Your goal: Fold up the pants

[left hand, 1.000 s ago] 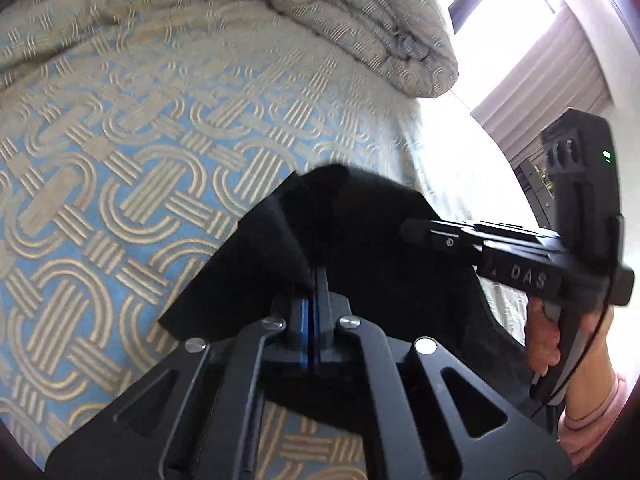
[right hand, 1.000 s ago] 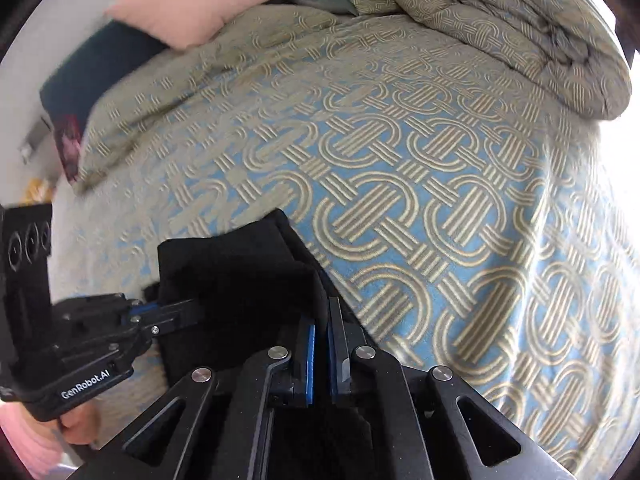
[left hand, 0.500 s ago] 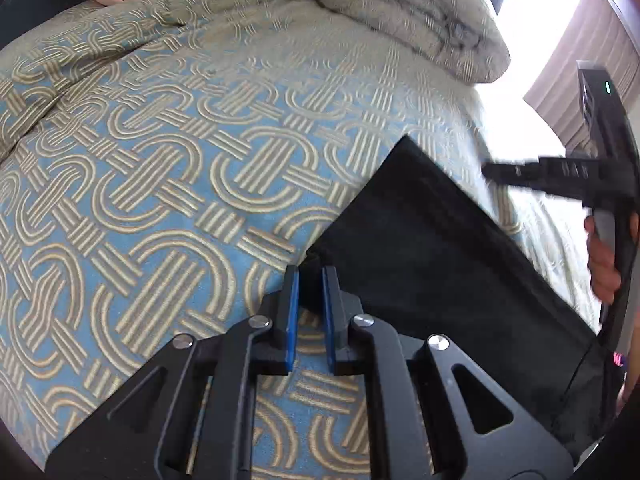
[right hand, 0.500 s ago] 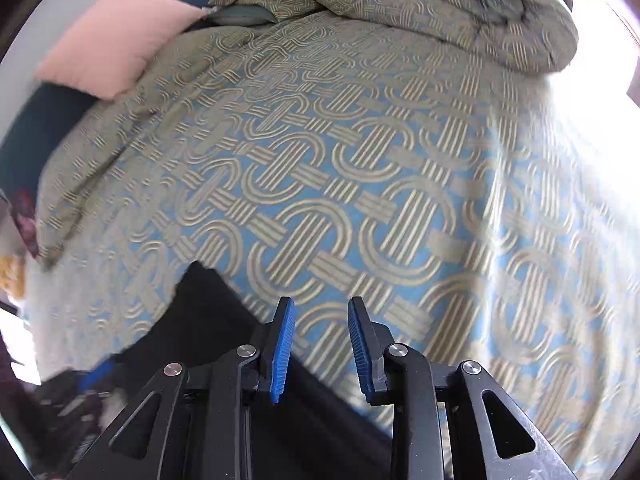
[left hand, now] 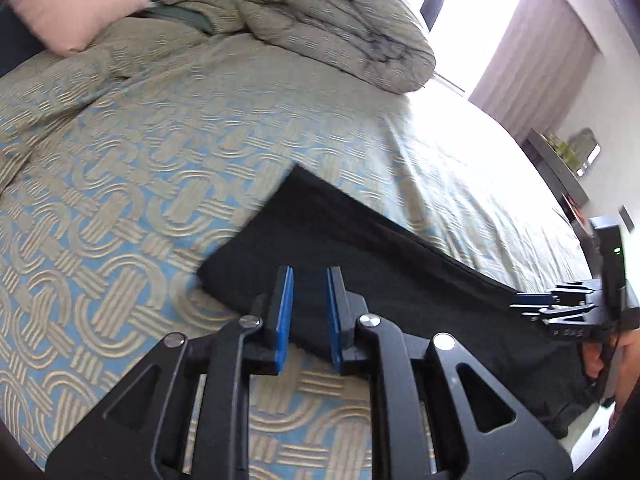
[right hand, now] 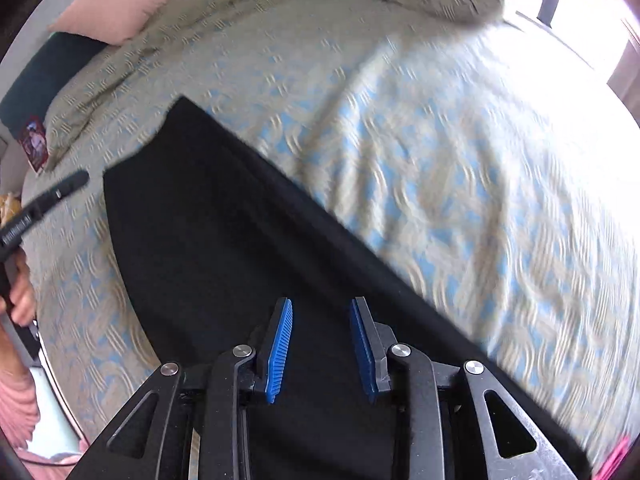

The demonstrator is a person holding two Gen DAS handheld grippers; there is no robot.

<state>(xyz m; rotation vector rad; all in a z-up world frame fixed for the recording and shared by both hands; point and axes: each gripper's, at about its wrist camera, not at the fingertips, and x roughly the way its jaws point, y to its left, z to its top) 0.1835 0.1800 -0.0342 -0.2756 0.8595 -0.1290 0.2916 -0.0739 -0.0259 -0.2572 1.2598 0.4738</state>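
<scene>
Black pants (left hand: 360,248) lie flat, folded lengthwise, on patterned bedspread (left hand: 132,168) near bed's front edge. Left gripper (left hand: 308,280) and right gripper (right hand: 322,312) hover over pants, jaws apart, holding nothing.

Black pants (left hand: 360,248), blue-and-tan interlocking-ring bedspread (left hand: 120,184), pink pillow (left hand: 76,4)

Bed (left hand: 168,128) with blue-and-tan interlocking-ring bedspread; bunched duvet (left hand: 340,20) and pink pillow (left hand: 76,0) at far end. Bright window (left hand: 472,12) and curtain (left hand: 536,56) far right; dark shelf (left hand: 556,168) along right wall.
</scene>
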